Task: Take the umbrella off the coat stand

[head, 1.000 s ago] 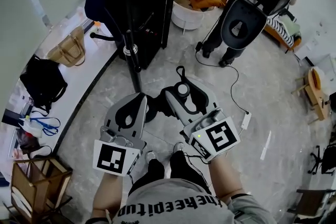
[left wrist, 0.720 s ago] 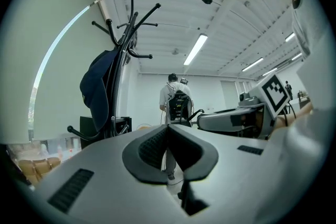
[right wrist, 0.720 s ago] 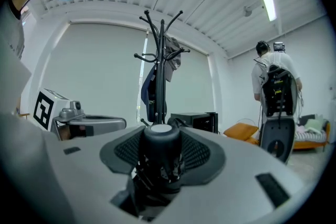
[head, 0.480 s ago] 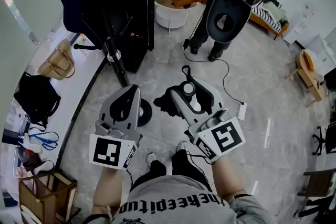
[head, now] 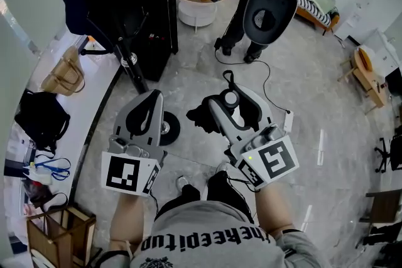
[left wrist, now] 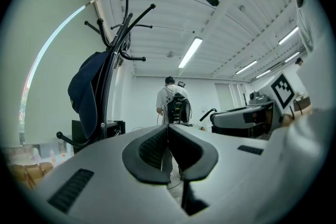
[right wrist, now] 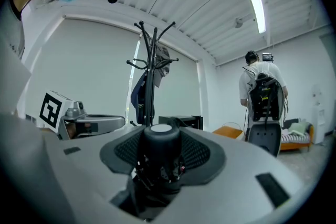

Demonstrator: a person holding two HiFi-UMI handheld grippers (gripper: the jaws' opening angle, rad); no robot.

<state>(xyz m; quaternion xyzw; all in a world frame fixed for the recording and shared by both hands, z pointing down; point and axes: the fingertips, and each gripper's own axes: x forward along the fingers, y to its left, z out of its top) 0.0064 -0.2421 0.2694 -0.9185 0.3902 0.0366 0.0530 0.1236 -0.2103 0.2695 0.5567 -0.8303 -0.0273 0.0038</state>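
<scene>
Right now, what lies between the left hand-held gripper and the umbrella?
In the head view, the coat stand's round black base shows between the left hand-held gripper and the umbrella held in the right hand-held gripper.

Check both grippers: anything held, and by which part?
Right gripper holds the folded umbrella by its white-capped handle end, jaws closed on it. Left gripper holds nothing.
</scene>
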